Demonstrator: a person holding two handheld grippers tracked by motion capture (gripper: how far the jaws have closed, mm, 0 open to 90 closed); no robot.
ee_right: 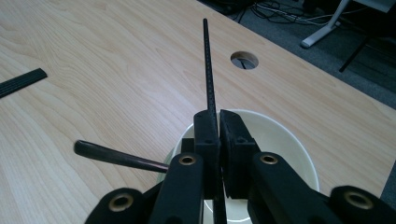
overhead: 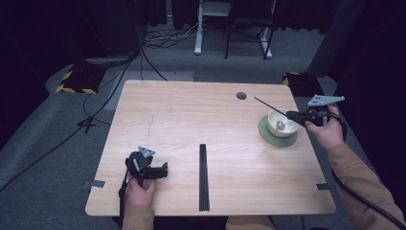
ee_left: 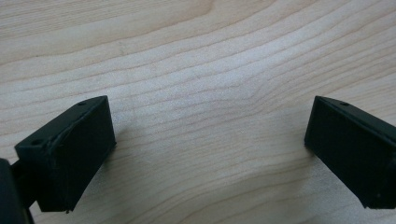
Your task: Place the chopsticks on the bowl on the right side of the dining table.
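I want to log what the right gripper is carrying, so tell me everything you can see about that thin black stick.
The black stick is long, thin and straight, probably a single chopstick, with a finely ribbed surface toward its tip. It is clamped between the shut jaws of the right gripper and sticks out past them over the white bowl near the table's right edge, pointing toward the far side. Only the jaws touch it. More black sticks lie near the front edge.

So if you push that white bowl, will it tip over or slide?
The white bowl looks wide and low, so it would probably slide rather than tip. It sits on a green mat, which may grip it a little. The spoon leaning inside could rattle or shift.
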